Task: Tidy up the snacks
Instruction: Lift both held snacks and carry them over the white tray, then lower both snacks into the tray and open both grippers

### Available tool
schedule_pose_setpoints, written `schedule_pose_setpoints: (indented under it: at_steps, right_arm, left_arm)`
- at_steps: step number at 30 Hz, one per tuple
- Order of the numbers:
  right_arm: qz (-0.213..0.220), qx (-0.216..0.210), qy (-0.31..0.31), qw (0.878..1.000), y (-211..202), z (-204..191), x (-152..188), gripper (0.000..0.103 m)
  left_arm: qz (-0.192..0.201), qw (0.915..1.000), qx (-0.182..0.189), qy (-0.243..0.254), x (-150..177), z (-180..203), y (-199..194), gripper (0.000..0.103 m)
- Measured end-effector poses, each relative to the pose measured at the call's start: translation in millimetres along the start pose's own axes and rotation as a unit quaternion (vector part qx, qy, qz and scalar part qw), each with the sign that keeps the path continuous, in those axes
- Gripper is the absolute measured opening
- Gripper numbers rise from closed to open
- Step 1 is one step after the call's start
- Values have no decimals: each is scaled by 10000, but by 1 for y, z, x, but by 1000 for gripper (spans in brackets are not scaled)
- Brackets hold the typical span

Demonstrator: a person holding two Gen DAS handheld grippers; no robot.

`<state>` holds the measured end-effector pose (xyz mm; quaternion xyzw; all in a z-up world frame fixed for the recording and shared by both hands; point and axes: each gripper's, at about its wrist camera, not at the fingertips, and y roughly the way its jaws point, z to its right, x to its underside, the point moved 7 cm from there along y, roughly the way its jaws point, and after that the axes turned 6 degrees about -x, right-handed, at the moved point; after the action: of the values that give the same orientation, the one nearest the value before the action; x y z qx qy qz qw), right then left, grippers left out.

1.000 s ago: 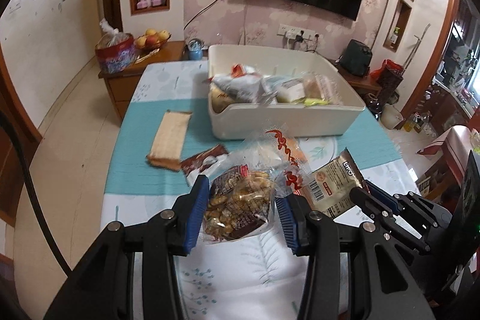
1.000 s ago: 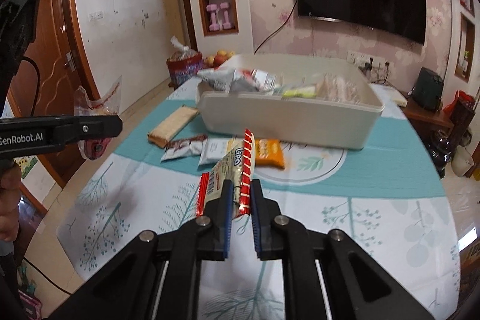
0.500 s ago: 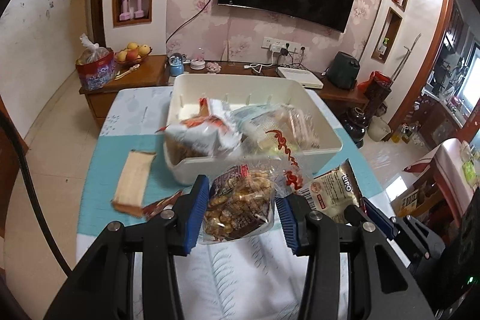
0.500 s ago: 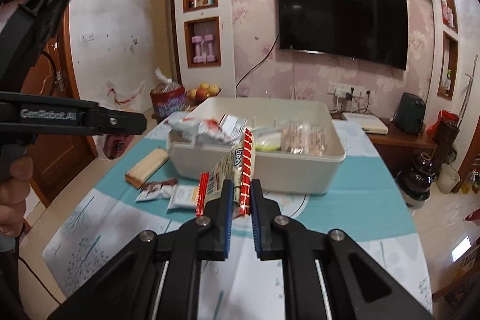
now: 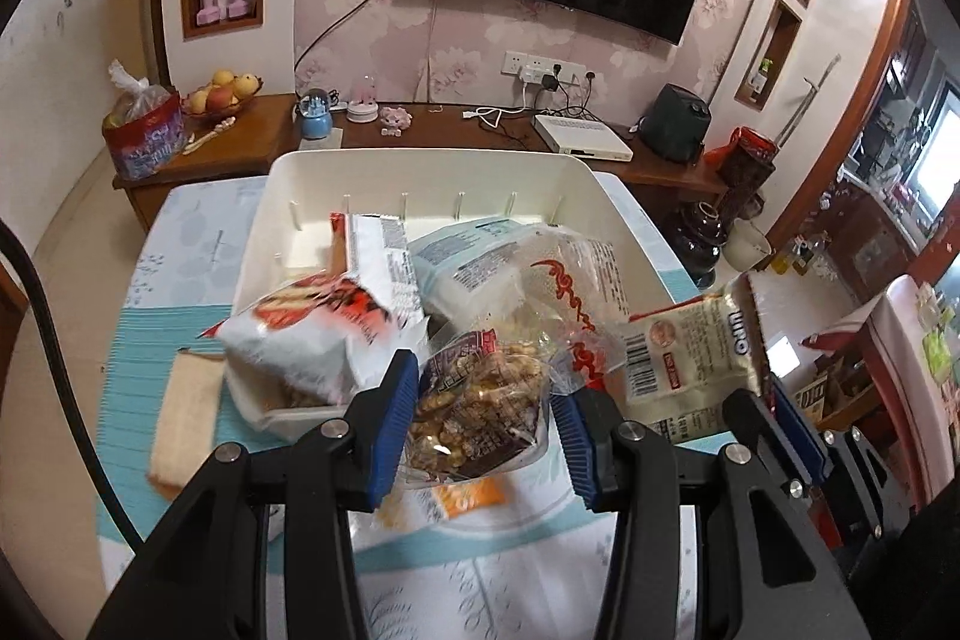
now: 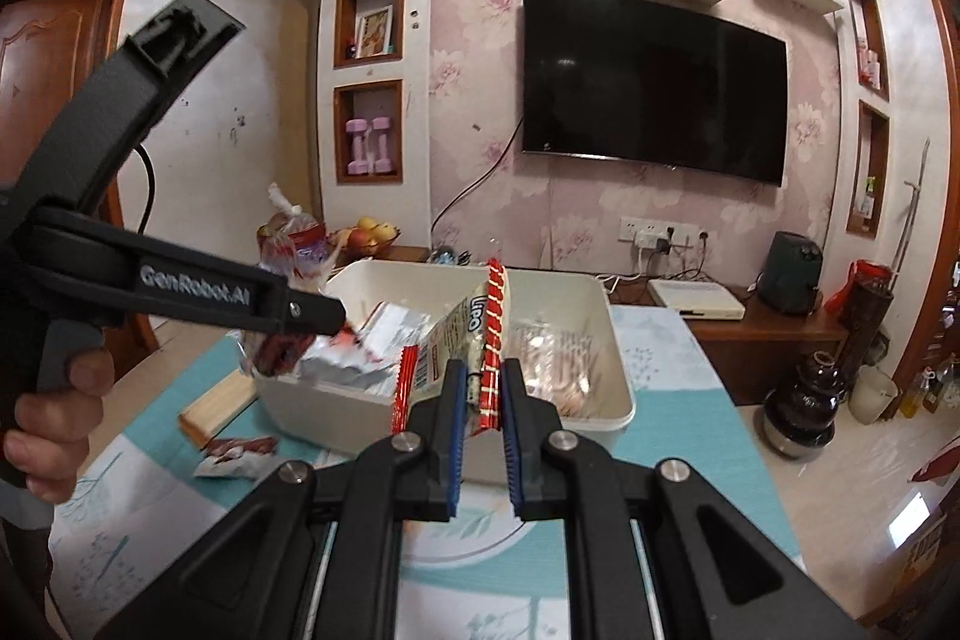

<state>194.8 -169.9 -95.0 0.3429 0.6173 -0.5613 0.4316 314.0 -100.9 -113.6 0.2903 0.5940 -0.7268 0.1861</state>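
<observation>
My left gripper [image 5: 483, 382] is shut on a clear bag of peanut snacks [image 5: 474, 418], held over the near rim of the white bin [image 5: 288, 184]. To its right, my right gripper [image 5: 774, 400] is shut on a cream packet with a red edge [image 5: 690, 352]. In the right wrist view the right gripper [image 6: 480, 382] pinches that packet [image 6: 492, 310] upright in front of the bin [image 6: 618, 370]. The left gripper [image 6: 324, 313] reaches in from the left over the bin's near corner, its bag blurred beneath it.
The bin holds several snack packs, among them a red and white bag [image 5: 324, 328]. On the blue table runner lie a tan wafer pack [image 5: 180, 412], an orange packet [image 5: 474, 496] and small packets [image 6: 234, 454]. A hand [image 6: 54, 430] holds the left tool. A wooden sideboard [image 5: 252, 130] stands behind.
Both grippers have carried their packets forward to the bin, which now looms much closer. The right gripper has also risen and tipped up. Both grips are unchanged.
</observation>
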Motion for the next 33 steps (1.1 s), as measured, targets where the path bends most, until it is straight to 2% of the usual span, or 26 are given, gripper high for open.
schedule_pose_setpoints:
  at_steps: [5,9,12,18,20,22,23,27,28,32,33]
  right_arm:
    - [211,331,-165,9991,22,12,-7,11]
    - [308,483,-173,9982,42,22,-8,11]
    - [367,444,-57,9983,53,31,-7,11]
    - [387,272,133,9988,72,44,-2,11]
    - [359,236,180,9989,77,48,1,12]
    - [291,250,237,9990,80,50,6,13]
    - [245,245,259,9991,83,50,7,13]
    - [82,316,238,9992,86,50,12,14]
    - [78,337,247,9991,85,51,12,15]
    - [69,413,271,9988,78,52,9,42]
    - [84,431,280,9986,77,53,9,43]
  left_arm:
    - [98,9997,-79,-219,-19,-5,29,44]
    - [192,9990,28,-406,-31,-10,46,44]
    - [257,9991,41,-350,-32,-8,56,44]
    - [-4,9986,237,-464,-24,-9,78,44]
    - [47,9982,255,-548,-25,-11,77,44]
    - [52,9980,318,-549,-25,-10,76,54]
    - [70,9979,315,-561,-24,-10,75,62]
    - [131,9981,169,-581,-25,-14,70,66]
    - [150,9978,189,-610,-25,-14,67,67]
    - [189,9976,133,-655,-22,-19,59,70]
    - [186,9976,94,-660,-21,-21,57,70]
